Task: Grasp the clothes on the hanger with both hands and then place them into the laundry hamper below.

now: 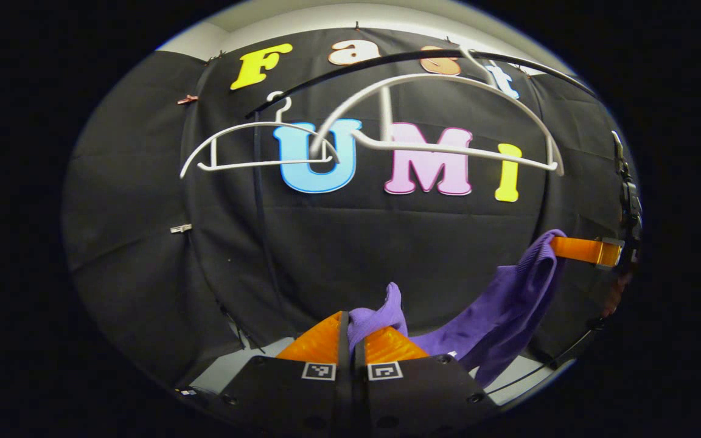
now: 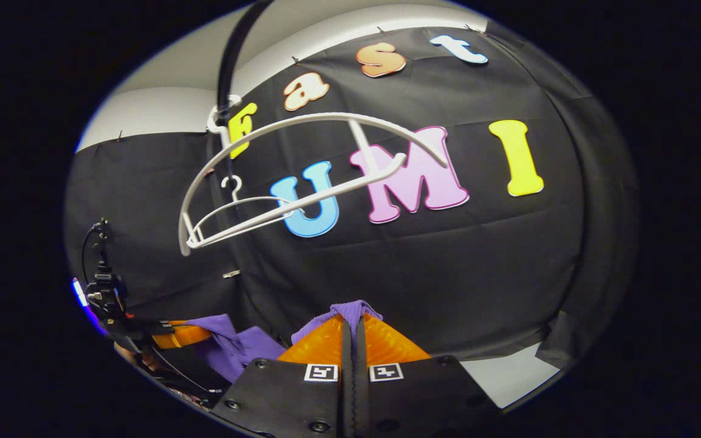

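A purple knitted garment (image 1: 496, 310) hangs stretched between my two grippers, off the hangers. My left gripper (image 1: 350, 328) is shut on one bunched end of it, which sticks up between the fingers. In the left gripper view the right gripper (image 1: 588, 250) pinches the other end at the far right. In the right gripper view my right gripper (image 2: 352, 325) is shut on a purple fold (image 2: 353, 309), and the left gripper (image 2: 183, 333) holds the cloth (image 2: 238, 344) at the lower left. Two bare white hangers (image 1: 435, 115) (image 1: 253, 146) hang on a black rail (image 1: 423, 58) above.
The black cloth wall stands close behind the hangers. In the right gripper view the larger hanger (image 2: 302, 176) hangs tilted from the rail (image 2: 232, 55), with the smaller hanger (image 2: 247, 210) behind it. A pale floor strip (image 2: 509, 374) shows at the wall's foot.
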Tool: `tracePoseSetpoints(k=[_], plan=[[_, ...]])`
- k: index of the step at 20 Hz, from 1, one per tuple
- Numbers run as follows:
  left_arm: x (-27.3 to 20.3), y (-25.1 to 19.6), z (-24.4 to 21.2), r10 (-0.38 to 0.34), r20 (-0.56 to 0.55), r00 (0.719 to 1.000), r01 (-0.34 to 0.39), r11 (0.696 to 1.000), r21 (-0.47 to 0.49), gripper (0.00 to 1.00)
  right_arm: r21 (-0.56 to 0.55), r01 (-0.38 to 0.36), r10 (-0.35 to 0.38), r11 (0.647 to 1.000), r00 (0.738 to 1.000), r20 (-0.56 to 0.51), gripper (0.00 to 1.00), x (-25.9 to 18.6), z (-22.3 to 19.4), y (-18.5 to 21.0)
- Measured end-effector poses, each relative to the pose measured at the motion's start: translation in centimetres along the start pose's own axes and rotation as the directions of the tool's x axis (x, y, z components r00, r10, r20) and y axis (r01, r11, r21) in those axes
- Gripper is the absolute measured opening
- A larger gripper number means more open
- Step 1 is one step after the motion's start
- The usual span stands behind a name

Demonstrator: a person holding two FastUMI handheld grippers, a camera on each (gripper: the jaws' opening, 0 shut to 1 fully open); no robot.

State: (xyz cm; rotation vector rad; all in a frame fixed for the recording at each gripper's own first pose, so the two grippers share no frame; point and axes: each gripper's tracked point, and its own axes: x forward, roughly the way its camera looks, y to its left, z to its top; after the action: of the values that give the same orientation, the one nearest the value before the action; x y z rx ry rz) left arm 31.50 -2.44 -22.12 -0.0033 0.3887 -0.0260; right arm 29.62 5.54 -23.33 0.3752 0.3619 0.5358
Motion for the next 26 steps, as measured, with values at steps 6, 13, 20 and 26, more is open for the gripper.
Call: tracePoseSetpoints(k=[6,13,20,26], plan=[[-2.1,-6.7,2.8,-0.143,0.054,0.988,0.146,0.988,-0.056,0.05,-0.018,-0.108,0.109,0.994,0.993,0.034,0.04,-1.8,2.5,5.9],[-0.3,-8.2,-6.6,-0.172,-0.142,0.975,0.156,0.981,-0.119,0.05,-0.03,-0.029,0.023,0.999,0.983,-0.184,0.04,-1.6,-8.1,2.9],[2.2,-9.8,-18.4,-0.2,-0.393,0.897,0.158,0.978,-0.139,0.05,-0.082,0.086,-0.115,0.993,0.866,-0.486,0.05,-1.9,-20.7,-2.3],[2.5,-9.9,-28.2,-0.191,-0.602,0.775,0.151,0.982,-0.117,0.05,-0.125,0.161,-0.201,0.979,0.65,-0.733,0.05,-3.9,-33.1,-6.5]])
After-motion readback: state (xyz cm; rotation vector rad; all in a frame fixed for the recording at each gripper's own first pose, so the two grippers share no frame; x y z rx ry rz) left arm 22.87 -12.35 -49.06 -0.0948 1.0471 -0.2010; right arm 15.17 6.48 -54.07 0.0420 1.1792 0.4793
